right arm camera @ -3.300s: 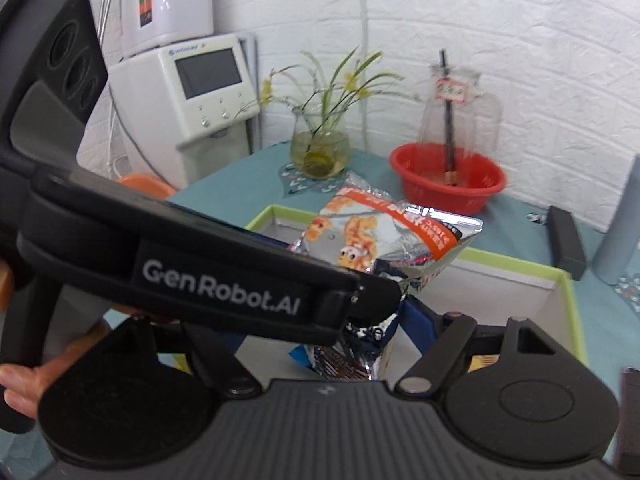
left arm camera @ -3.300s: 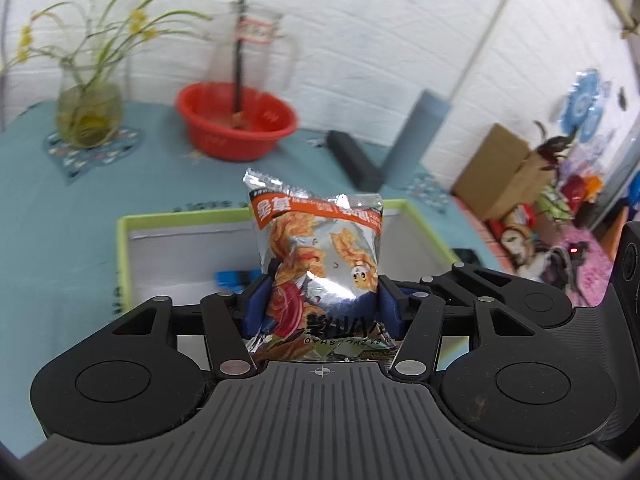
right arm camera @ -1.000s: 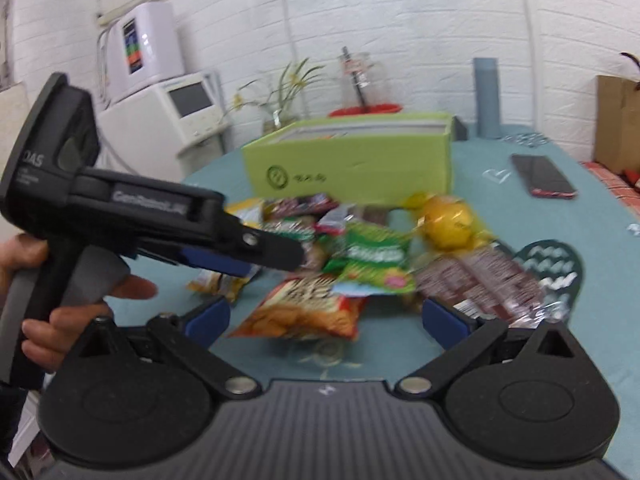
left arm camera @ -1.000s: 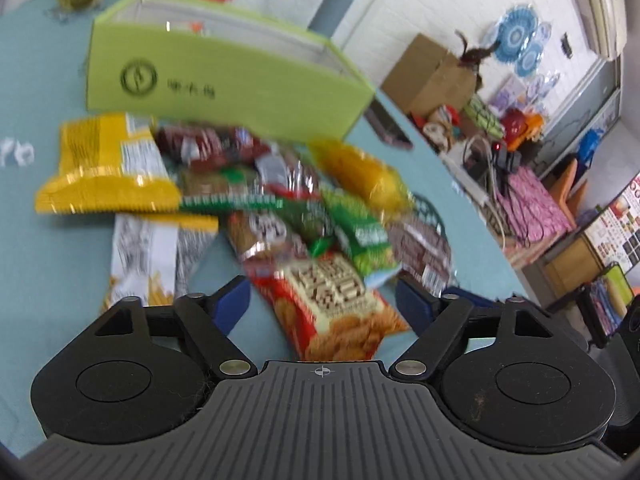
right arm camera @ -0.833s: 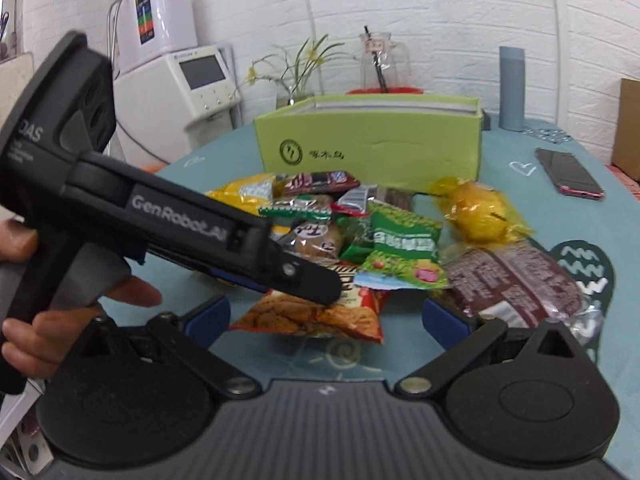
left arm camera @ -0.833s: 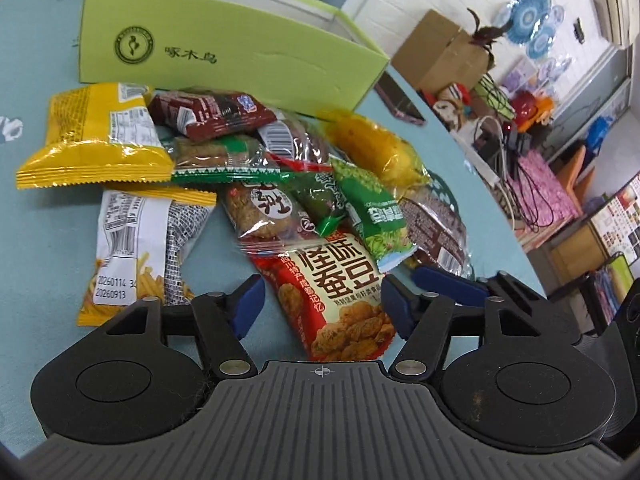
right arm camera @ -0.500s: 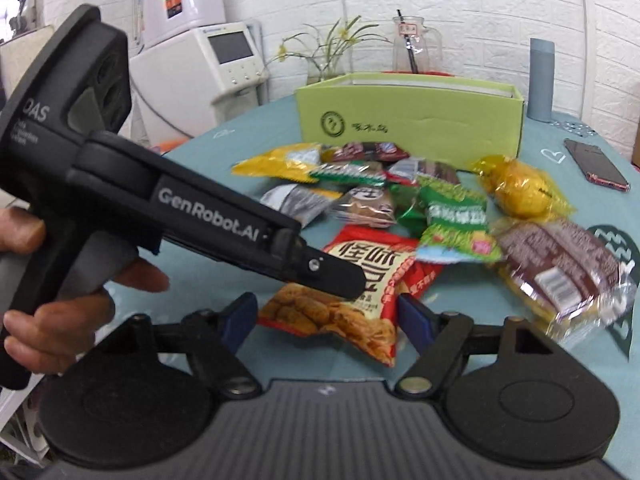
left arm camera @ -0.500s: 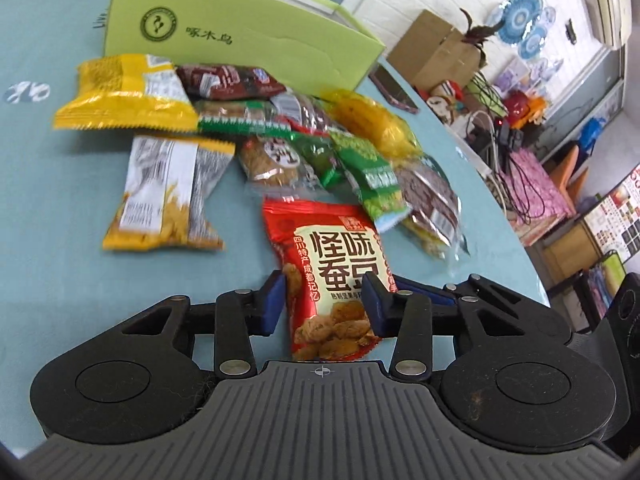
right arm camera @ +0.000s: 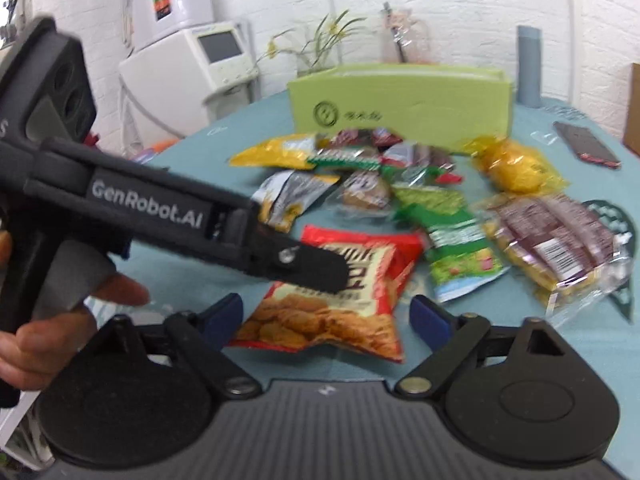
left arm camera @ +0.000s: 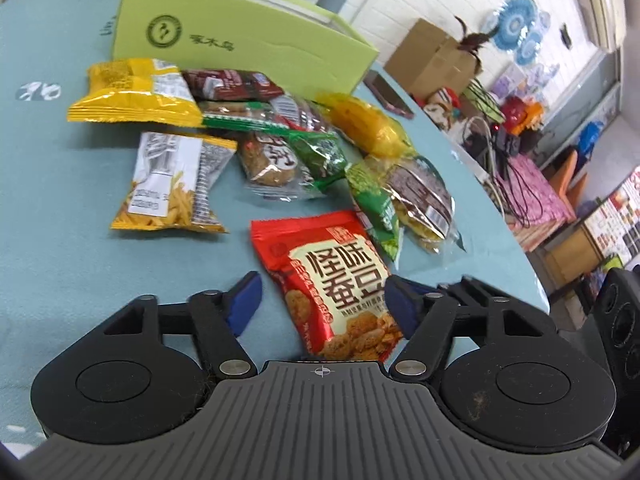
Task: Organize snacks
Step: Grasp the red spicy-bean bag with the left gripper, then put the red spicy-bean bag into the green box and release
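Our left gripper [left arm camera: 322, 304] fingers apart, wider than before, around red snack pack [left arm camera: 332, 276], right gripper [right arm camera: 326, 316] fingers apart, only right wrist view shows hand [right arm camera: 60, 320] at 9 o'clock.

This looks like a lived-in room of a home or small family shop. A round tabletop [left arm camera: 48, 200] under a teal cloth stands against a white-painted brick wall [right arm camera: 460, 4]. A white water-purifier machine with a small screen [right arm camera: 192, 60] sits beside it, and a glass vase of yellow flowers [right arm camera: 316, 48] is on the cloth. To one side lie a brown cardboard box [left arm camera: 436, 60], blue paper fans on the wall [left arm camera: 516, 36], piled toys and bags [left arm camera: 492, 112], and a pink patterned cloth [left arm camera: 536, 196].
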A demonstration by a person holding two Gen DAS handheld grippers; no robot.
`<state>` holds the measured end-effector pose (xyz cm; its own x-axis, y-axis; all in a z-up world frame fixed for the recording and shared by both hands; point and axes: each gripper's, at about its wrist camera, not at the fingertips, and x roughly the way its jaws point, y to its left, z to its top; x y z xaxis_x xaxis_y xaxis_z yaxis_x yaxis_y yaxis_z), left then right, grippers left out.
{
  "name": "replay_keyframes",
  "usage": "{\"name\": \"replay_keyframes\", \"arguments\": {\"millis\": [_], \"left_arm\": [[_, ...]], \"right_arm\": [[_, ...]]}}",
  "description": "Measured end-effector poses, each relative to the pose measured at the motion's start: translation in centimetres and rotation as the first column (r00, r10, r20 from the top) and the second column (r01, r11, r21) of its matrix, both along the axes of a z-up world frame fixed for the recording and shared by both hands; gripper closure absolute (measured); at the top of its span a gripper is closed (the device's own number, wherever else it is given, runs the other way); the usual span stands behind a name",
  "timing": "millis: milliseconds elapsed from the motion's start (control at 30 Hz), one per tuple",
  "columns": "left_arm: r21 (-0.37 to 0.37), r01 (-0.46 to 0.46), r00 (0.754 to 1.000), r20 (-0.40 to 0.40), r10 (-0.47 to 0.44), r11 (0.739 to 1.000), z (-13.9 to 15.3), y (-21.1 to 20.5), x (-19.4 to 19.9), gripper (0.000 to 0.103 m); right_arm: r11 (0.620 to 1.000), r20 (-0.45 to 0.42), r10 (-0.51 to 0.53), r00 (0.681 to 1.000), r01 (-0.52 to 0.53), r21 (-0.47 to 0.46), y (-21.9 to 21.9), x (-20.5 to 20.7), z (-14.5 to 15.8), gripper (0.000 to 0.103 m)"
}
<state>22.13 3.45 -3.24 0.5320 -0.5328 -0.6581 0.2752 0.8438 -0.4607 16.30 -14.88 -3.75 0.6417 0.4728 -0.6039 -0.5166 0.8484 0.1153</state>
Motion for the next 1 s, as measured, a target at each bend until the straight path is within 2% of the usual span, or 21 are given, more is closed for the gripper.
{"name": "replay_keyframes", "arguments": {"millis": [67,133,267,467,600,800,900,1000], "left_arm": [[0.022,-0.003,1.000,0.014,0.003,1.000,-0.1,-0.1,-0.6,0.083],[0.013,-0.023,1.000,0.006,0.023,1.000,0.2,0.2,-0.9,0.089],[-0.029,-0.058,0.998,0.010,0.058,0.998,1.8,1.2,-1.2,0.090],[-0.044,-0.084,0.988,0.128,0.089,0.995,5.8,1.9,-0.1,0.089],[-0.047,-0.101,0.980,0.167,0.108,0.994,7.9,2.0,3.9,0.089],[-0.004,-0.116,0.963,0.243,0.114,0.993,11.2,0.8,13.8,0.088],[0.029,-0.125,0.963,0.245,0.115,0.992,11.7,-0.1,19.1,0.089],[0.063,-0.128,0.969,0.219,0.112,0.990,10.7,-0.8,23.7,0.090]], "right_arm": [[0.999,0.025,0.006,1.000,-0.005,-0.050,0.8,-0.6,0.3,0.022],[1.000,0.011,0.015,1.000,-0.015,-0.023,0.7,-0.7,0.7,0.024],[1.000,0.030,0.025,0.999,-0.026,0.018,0.8,-0.9,2.3,0.025],[0.998,0.138,0.026,0.990,-0.033,0.049,1.4,1.0,5.4,0.024],[0.999,0.195,0.029,0.980,-0.036,0.031,2.0,5.3,6.9,0.024],[0.999,0.240,0.028,0.970,-0.023,-0.023,2.5,15.4,9.8,0.024],[0.999,0.205,0.024,0.979,-0.015,-0.043,2.6,21.3,10.1,0.025],[0.999,0.137,0.020,0.990,-0.014,-0.048,2.5,26.5,9.2,0.025]]}}
